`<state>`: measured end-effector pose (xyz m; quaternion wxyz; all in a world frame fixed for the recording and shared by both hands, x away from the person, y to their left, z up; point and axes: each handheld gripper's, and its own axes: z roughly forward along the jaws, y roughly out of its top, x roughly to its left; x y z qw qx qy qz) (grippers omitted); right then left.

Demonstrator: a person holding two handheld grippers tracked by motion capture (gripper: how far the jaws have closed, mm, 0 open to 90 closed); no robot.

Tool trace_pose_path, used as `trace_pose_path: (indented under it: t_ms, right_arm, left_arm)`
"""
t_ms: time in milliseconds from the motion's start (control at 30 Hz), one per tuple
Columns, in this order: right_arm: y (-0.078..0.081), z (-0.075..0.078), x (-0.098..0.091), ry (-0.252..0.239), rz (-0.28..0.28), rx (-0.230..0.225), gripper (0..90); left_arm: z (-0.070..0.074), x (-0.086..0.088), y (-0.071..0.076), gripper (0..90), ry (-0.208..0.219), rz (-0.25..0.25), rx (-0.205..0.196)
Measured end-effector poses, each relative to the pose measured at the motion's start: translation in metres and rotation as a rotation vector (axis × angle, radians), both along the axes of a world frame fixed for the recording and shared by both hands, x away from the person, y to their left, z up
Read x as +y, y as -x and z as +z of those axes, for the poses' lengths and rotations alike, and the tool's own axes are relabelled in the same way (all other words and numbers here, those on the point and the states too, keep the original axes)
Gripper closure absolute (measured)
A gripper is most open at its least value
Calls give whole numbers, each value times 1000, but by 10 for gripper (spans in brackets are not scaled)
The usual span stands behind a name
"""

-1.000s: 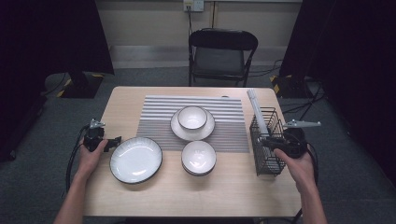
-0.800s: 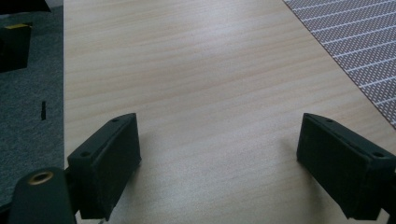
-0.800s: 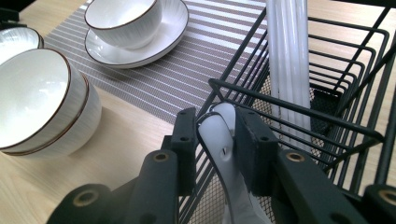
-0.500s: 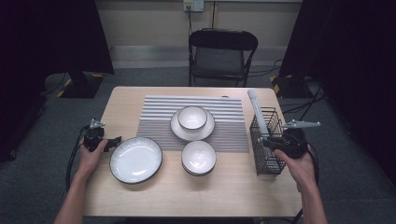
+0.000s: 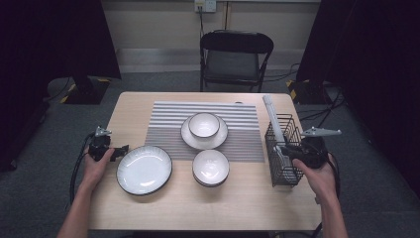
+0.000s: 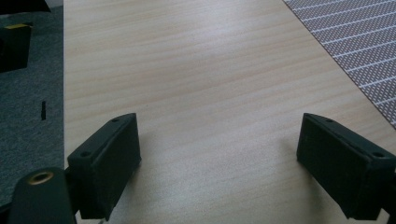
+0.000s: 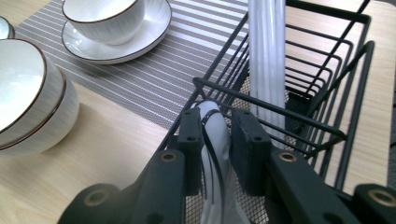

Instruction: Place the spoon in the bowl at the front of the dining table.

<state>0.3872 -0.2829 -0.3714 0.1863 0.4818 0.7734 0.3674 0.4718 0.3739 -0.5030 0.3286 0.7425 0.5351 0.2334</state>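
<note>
Item 1: right gripper (image 7: pixel 219 135), at the near end of the wire basket (image 5: pixel 286 148). Jaws have just been closing; fingers (image 7: pixel 191 140) pinch a white spoon w/ dark rim (image 7: pixel 215 140), which stands in the basket betw. both pads.

Item 2: white chopsticks (image 7: pixel 267 56), upright in the basket just beyond the fingertips.

Item 3: stacked bowls (image 7: pixel 28 102), off to the fingers' left side.

Item 4: left gripper (image 6: pixel 219 154), jaws spread wide over bare tabletop (image 6: pixel 201 70), nothing betw. the fingers (image 6: pixel 109 158). Large plate (image 5: pixel 144 169) just beside its tips in high view.

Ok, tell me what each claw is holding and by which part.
Right claw has just been closing on a white spoon in the wire basket, by its black-rimmed upper end. Left claw is open, holding nothing.
</note>
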Motion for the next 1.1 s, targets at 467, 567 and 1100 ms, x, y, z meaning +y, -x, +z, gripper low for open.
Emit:
trace_pose_path:
  t_ms: [467,567,1100]
  right_arm:
    - [6,4,-11,6,4,-47,833]
    - [9,8,-14,12,-1,-69,846]
    - [7,26,-18,-32,-65,-163,862]
  left_arm:
    - [0,0,0,129,0,0,0]
    - [0,0,0,129,0,0,0]
    - [0,0,0,129,1,-1,1]
